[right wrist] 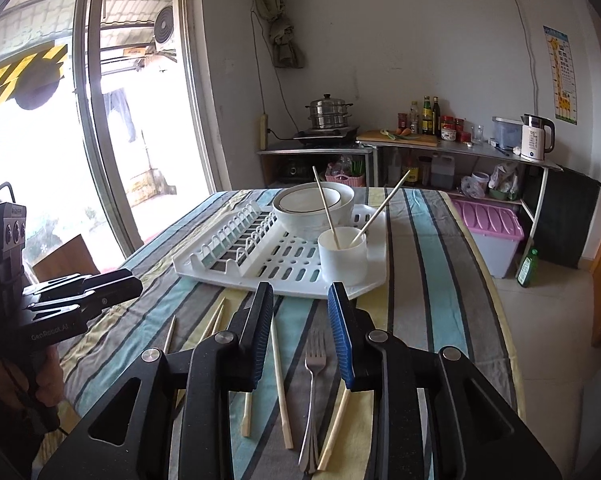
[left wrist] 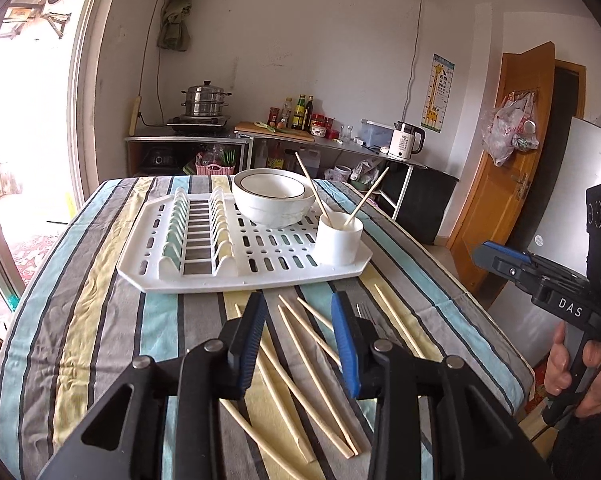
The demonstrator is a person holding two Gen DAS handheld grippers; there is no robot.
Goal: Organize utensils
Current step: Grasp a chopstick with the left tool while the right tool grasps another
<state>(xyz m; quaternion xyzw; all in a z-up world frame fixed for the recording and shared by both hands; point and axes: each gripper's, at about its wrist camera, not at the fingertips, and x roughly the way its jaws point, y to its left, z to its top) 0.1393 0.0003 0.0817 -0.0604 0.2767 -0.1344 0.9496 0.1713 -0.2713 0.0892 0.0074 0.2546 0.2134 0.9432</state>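
Loose chopsticks (left wrist: 300, 356) and a fork (right wrist: 314, 384) lying on the striped desk (left wrist: 100, 300), just in front of the rack (left wrist: 260, 248). Two more sticks (left wrist: 312, 192) upright-ish in the cup (left wrist: 338, 238), bowls (left wrist: 274, 200) behind. Left fingers (left wrist: 300, 320) wide, holding nothing; right fingers (right wrist: 302, 320) same, above the fork.

Both wrist views look forward, low over the worktop (left wrist: 100, 280); both share the dish rack (left wrist: 244, 248) and far wall.
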